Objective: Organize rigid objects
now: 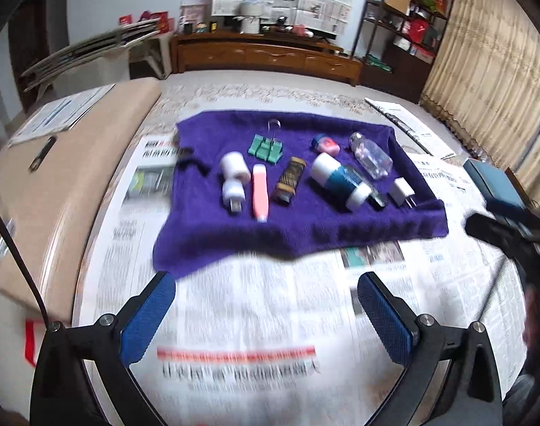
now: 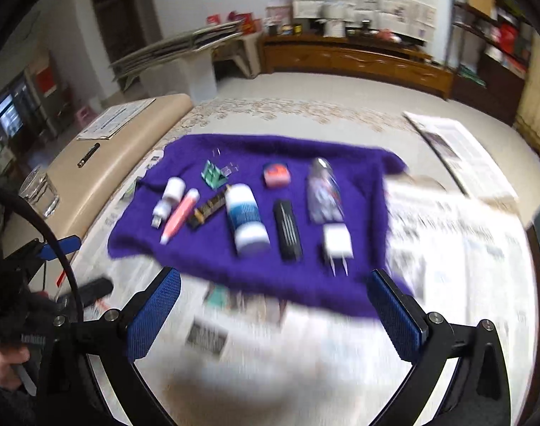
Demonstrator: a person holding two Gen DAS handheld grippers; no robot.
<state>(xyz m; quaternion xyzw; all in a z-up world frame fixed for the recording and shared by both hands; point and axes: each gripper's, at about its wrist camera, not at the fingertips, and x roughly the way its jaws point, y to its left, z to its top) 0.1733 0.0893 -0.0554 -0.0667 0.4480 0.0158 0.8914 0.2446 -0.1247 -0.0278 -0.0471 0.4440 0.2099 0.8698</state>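
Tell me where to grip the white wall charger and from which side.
Grip the white wall charger across its flat body sides, coming from above. It lies flat on the purple towel with its prongs toward the camera, so avoid that end. The open right gripper seems nearest.

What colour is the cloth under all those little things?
Deep purple cloth; the left wrist view shows it best.

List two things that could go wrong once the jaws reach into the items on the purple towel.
1. The clear bottle and white-capped bottle lie on their sides; a nudge may roll them.
2. Items sit close: the pink tube is right beside the white USB device, so jaws could knock one while taking the other.
3. The purple towel could bunch if dragged.
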